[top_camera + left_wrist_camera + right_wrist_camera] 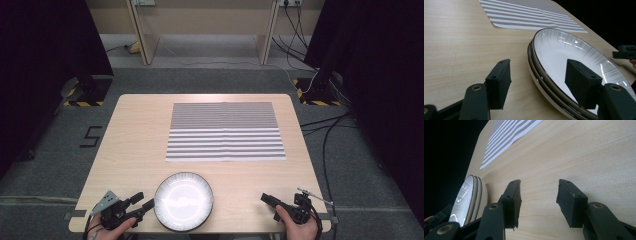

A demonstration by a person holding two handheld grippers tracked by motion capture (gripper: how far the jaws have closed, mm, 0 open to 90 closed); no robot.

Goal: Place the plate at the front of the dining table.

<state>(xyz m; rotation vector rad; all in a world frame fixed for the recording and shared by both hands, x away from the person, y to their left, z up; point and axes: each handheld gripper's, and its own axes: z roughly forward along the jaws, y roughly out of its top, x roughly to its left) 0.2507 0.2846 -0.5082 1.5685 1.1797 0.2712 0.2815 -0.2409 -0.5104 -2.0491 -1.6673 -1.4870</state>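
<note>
Both black two-jaw grippers rest at the table's near edge with jaws spread and nothing between their pads. Left gripper (pixel 141 205) sits just beside the stack of round white plates with dark rims (pixel 183 201), at the stack's nine o'clock side; in the left gripper view one jaw hangs over the rim (pixel 554 75). Right gripper (pixel 270 206) lies well apart at the stack's three o'clock. Beyond, toward twelve o'clock, a grey-and-white striped placemat (pixel 225 131) lies flat on the light wooden table (pixel 135 145).
</note>
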